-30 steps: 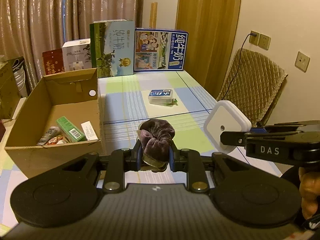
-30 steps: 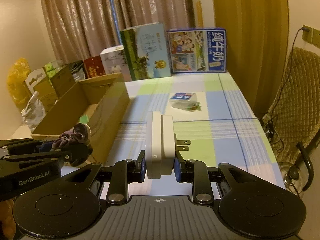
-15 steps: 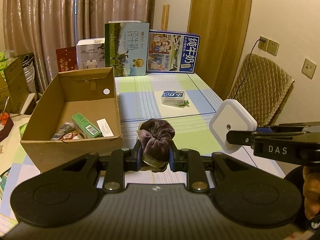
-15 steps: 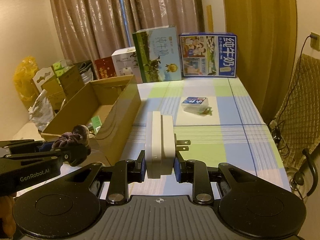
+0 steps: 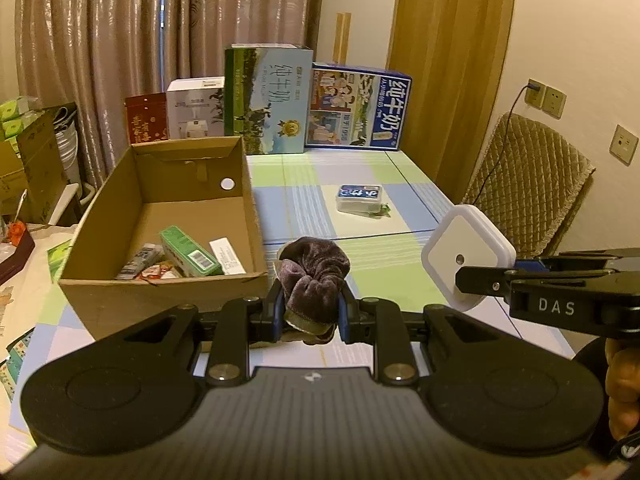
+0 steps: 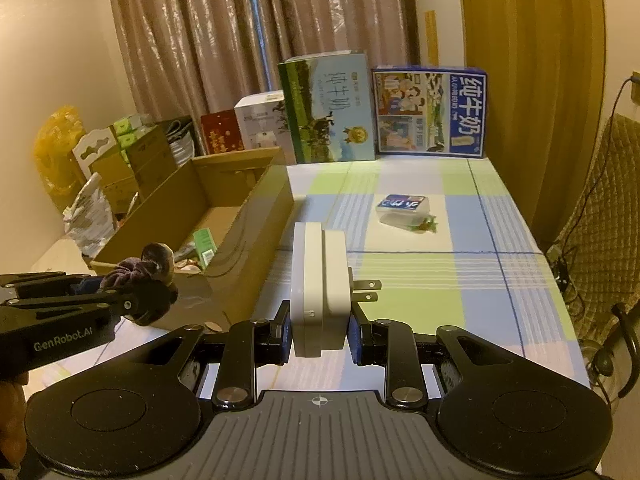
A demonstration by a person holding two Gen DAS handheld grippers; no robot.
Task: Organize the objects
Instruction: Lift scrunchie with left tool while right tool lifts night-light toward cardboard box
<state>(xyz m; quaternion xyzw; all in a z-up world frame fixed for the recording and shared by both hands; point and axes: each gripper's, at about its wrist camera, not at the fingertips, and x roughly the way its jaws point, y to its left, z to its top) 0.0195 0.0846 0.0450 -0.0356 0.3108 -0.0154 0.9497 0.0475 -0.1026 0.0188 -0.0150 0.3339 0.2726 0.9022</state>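
Note:
My left gripper (image 5: 309,312) is shut on a dark purple velvet scrunchie (image 5: 314,276), held above the table just right of the cardboard box's near corner. My right gripper (image 6: 320,334) is shut on a white plug-in adapter (image 6: 318,284) whose two prongs point right. The adapter (image 5: 466,256) and right gripper also show at the right of the left wrist view. The scrunchie (image 6: 148,270) and left gripper show at the left of the right wrist view. The open cardboard box (image 5: 120,292) holds a green packet (image 5: 190,250) and other small items.
A small clear case with a blue label (image 5: 359,198) lies mid-table on the checked cloth (image 6: 440,280). Two milk cartons (image 5: 266,100) (image 5: 356,112) and smaller boxes stand along the far edge. A padded chair (image 5: 528,180) is at the right; clutter lies left of the table.
Both grippers have risen and pulled back with their objects still held; the box and table sit lower and farther in view. More of the box's inside shows.

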